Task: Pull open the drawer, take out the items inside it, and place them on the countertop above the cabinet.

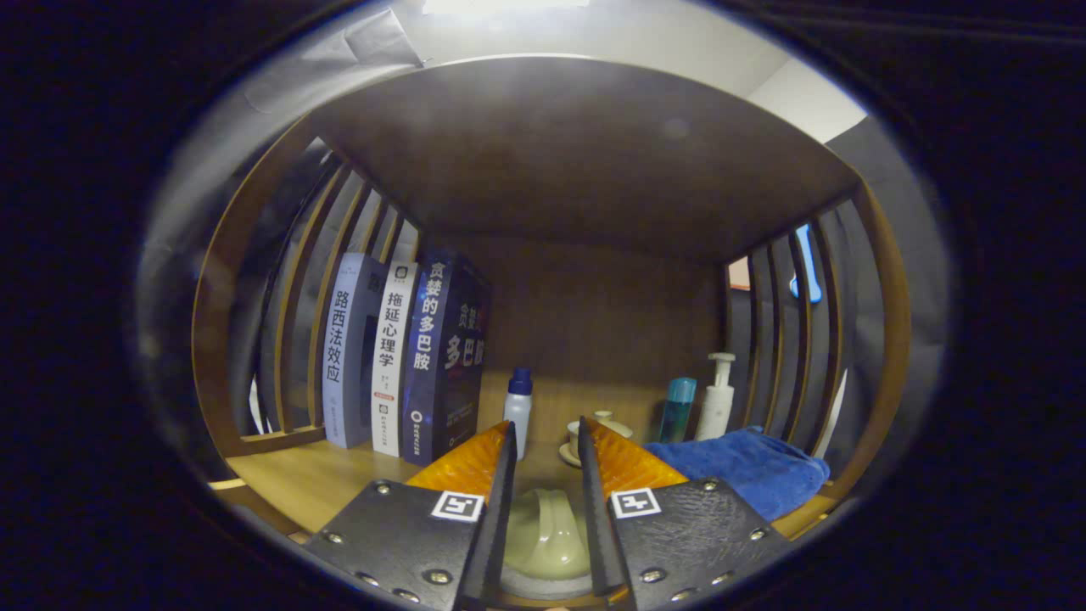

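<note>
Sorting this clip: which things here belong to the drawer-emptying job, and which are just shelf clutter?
Job: gripper, shut on a pale green cup; wooden countertop.

Clutter: three books, small bottle, cup on saucer, teal bottle, pump bottle, blue towel.

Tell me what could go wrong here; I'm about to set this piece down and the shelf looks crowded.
1. The pale green dish sits between the fingers; whether both press it is unclear, so it might slip.
2. A small cup and saucer stand just ahead and could be knocked.
3. The blue-capped bottle beside them is upright and may topple if brushed.
</note>
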The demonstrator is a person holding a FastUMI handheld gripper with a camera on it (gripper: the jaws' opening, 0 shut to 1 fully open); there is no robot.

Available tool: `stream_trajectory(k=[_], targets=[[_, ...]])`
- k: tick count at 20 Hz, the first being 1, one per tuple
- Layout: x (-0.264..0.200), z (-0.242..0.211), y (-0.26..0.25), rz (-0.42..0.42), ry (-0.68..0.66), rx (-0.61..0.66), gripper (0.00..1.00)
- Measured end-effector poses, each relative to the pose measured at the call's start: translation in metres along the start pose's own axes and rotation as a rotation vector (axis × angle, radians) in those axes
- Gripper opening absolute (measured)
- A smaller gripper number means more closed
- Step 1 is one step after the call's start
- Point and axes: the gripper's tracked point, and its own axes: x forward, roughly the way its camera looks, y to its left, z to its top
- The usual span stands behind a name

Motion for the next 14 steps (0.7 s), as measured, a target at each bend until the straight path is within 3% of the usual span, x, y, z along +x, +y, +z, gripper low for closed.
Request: stream_trajectory(k=[4, 7, 11, 14], targets=[[-0.011, 0.039, -0.012, -0.057, -0.121, -0.018, 0.41], [-0.029, 0.083, -0.016, -0.055, -0.175, 0.045, 0.42], [-0.077, 0.142, -0.009, 0.045, -0.212, 0.088, 0.42], [-0.127, 0.144, -0.005, 0.123, -0.15, 0.102, 0.42]])
